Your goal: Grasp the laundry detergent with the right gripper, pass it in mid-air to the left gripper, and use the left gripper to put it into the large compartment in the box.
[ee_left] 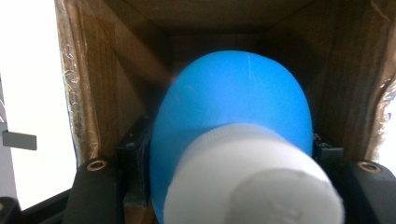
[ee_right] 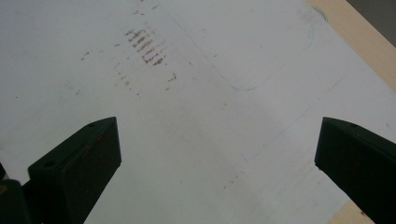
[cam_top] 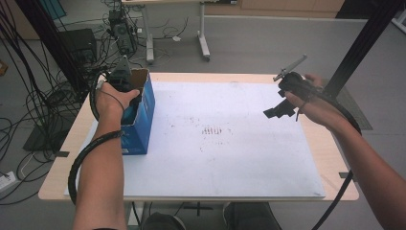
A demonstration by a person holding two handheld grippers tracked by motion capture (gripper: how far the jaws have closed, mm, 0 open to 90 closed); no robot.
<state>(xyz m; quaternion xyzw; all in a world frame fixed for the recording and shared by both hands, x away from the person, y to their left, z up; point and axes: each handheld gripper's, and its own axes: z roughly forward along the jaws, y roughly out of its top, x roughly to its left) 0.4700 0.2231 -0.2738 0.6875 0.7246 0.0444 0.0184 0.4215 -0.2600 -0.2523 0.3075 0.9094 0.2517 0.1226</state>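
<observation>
Two grippers are in use at one table (cam_top: pixel 335 158), which carries a white sheet (cam_top: pixel 225 158) marked with brown specks at its middle and faint pen outlines.

Left gripper (cam_top: pixel 122 79): held over the open top of a blue cardboard box (cam_top: pixel 143 115) standing at the table's left edge, near the far left corner. Its own view looks down into the brown interior of the box (ee_left: pixel 98 70). A blue bottle (ee_left: pixel 233 107) with a white cap (ee_left: pixel 261 182) sits between the jaws, which are closed on it at its sides. The bottle is pointed body first into the box, cap toward the camera. Judgement: the bottle is either being lowered in or drawn out; the frames do not settle which. The upright box and the straight-down approach suit a narrow opening with little side clearance.

Right gripper (cam_top: pixel 277 111): held above the right part of the sheet, toward the far right corner, well apart from the box. Jaws stand wide open with nothing between them; beneath them lies bare sheet (ee_right: pixel 210 140). Judgement: it is parked clear so as not to obstruct the left hand.

Markings: no brand, label or legible writing can be read on bottle, cap or box.
</observation>
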